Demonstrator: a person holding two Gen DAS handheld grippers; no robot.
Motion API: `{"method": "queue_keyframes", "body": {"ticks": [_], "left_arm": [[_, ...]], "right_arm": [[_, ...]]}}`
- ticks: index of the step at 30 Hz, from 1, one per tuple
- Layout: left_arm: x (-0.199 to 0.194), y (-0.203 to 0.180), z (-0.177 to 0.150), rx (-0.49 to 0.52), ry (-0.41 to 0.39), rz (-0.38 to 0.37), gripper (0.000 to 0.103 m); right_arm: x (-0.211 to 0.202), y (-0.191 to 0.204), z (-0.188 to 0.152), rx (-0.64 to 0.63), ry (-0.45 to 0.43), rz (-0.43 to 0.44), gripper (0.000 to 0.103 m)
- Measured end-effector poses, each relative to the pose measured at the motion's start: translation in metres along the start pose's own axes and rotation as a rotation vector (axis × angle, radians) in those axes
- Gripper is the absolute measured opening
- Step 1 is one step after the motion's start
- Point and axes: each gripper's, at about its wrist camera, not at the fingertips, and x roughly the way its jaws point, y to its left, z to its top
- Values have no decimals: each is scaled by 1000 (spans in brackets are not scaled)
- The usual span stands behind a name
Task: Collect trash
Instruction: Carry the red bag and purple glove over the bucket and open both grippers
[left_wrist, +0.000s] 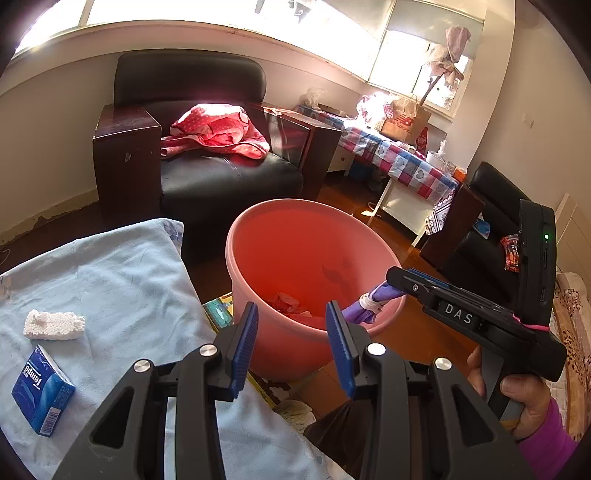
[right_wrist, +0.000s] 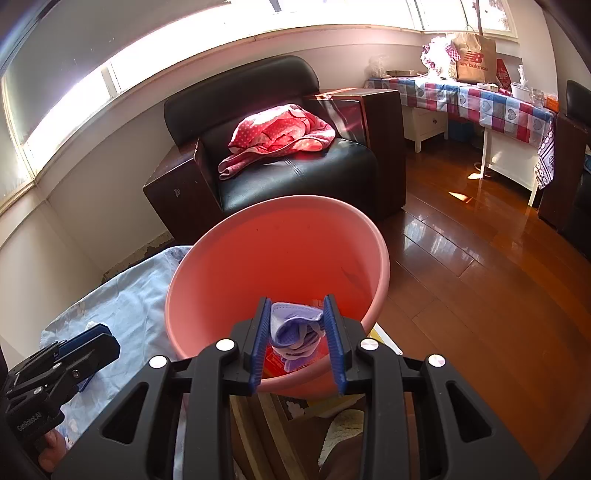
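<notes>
At lower centre, the right gripper (right_wrist: 297, 332) clamps a crumpled purple face mask (right_wrist: 291, 325) directly above the pink bucket's (right_wrist: 207, 266) near rim, while the left gripper (left_wrist: 291, 332), jaws apart and empty, hovers alongside.

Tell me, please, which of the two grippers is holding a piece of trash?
The right gripper: it pinches a purple face mask over the pink bucket, whereas the left gripper is open and empty.
</notes>
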Motion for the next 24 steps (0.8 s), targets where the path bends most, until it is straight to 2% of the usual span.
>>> {"method": "queue_keyframes", "body": {"ticks": [14, 17, 24], "left_arm": [[-28, 21, -13, -35, -14, 29, 37], [-35, 25, -17, -46, -20, 38, 46], [-51, 30, -26, -37, -38, 64, 46]], "right_arm": [[-6, 9, 1, -15, -4, 3, 30], [-8, 10, 2, -14, -10, 9, 30], [-12, 8, 2, -11, -16, 22, 30]]}}
